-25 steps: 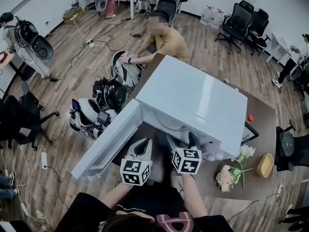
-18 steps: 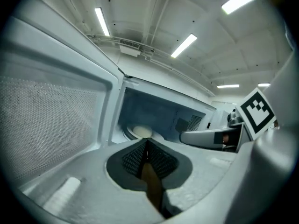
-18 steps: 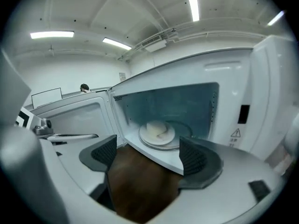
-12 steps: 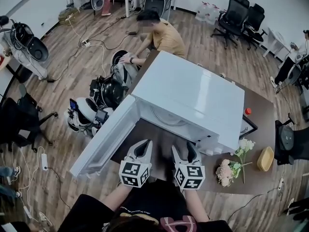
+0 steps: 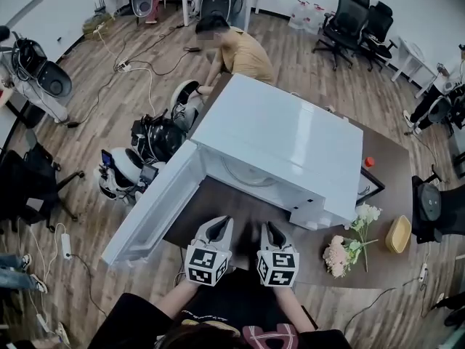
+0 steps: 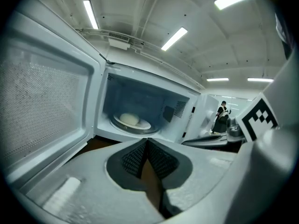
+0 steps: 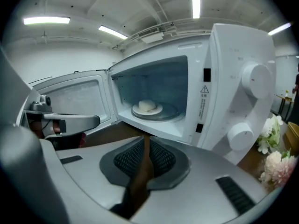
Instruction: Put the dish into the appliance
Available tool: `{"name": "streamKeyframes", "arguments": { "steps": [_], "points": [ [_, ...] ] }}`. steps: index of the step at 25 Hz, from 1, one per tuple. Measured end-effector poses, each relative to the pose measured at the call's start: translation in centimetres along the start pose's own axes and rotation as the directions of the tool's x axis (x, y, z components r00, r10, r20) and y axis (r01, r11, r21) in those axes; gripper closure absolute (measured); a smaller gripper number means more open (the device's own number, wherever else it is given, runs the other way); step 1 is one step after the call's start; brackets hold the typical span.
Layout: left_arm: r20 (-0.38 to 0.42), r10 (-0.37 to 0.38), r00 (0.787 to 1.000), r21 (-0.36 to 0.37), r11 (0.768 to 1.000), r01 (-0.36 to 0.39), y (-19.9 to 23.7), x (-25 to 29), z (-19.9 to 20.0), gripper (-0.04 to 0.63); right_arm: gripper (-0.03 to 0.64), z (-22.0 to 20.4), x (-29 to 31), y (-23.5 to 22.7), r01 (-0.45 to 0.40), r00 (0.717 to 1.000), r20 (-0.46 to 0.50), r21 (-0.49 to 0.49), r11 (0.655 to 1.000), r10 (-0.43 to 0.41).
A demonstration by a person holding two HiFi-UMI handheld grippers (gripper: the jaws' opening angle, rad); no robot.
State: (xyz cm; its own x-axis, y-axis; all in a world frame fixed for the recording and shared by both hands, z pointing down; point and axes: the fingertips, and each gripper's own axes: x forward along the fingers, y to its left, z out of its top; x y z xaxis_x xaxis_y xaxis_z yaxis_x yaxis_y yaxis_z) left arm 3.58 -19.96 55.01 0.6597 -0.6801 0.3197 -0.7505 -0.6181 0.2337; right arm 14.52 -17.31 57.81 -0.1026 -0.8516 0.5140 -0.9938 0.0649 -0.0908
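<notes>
The white microwave [image 5: 276,144] stands on the brown table [image 5: 392,187] with its door [image 5: 156,206] swung wide open to the left. Inside, a white dish [image 6: 132,121] holding a pale round bun rests on the turntable, and the right gripper view shows the same dish [image 7: 147,108]. Both grippers hover side by side in front of the opening, clear of the dish. My left gripper [image 5: 221,224] is shut, its pads [image 6: 135,155] meeting with nothing between them. My right gripper [image 5: 272,228] has its jaws closing, almost together, and holds nothing [image 7: 144,140].
A bunch of pink and white flowers [image 5: 349,249] and a wooden bowl [image 5: 398,233] lie on the table to the right of the microwave. A person [image 5: 232,46] bends over behind it. Robot parts [image 5: 152,140] sit on the floor to the left, and office chairs [image 5: 356,20] stand at the back.
Both grippers have drawn back from the microwave's opening toward me. The right gripper's jaws, wide apart a second ago, have come together. The dish stays on the turntable.
</notes>
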Motion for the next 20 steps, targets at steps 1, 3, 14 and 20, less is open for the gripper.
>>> {"name": "streamKeyframes", "arguments": {
  "steps": [1, 3, 14, 20],
  "points": [
    [-0.007, -0.01, 1.0, 0.004, 1.0, 0.01, -0.3, 0.1, -0.2, 0.584, 0.587, -0.4, 0.0, -0.2, 0.007, 1.0, -0.009, 0.026, 1.0, -0.007],
    [-0.021, -0.02, 1.0, 0.017, 1.0, 0.02, -0.6, 0.1, -0.6, 0.584, 0.607, -0.8, -0.1, -0.5, 0.024, 1.0, -0.013, 0.049, 0.998, -0.024],
    [-0.039, -0.101, 0.994, 0.016, 0.995, 0.101, -2.0, 1.1, -0.9, 0.584, 0.609, 0.4, 0.0, -0.1, 0.034, 0.999, 0.041, -0.021, 0.999, -0.033],
    [-0.033, -0.067, 0.997, 0.032, 0.997, 0.068, -1.4, 1.0, -0.7, 0.584, 0.611, 1.0, 0.1, 0.4, 0.028, 0.998, 0.058, -0.045, 0.999, -0.025]
  ]
}}
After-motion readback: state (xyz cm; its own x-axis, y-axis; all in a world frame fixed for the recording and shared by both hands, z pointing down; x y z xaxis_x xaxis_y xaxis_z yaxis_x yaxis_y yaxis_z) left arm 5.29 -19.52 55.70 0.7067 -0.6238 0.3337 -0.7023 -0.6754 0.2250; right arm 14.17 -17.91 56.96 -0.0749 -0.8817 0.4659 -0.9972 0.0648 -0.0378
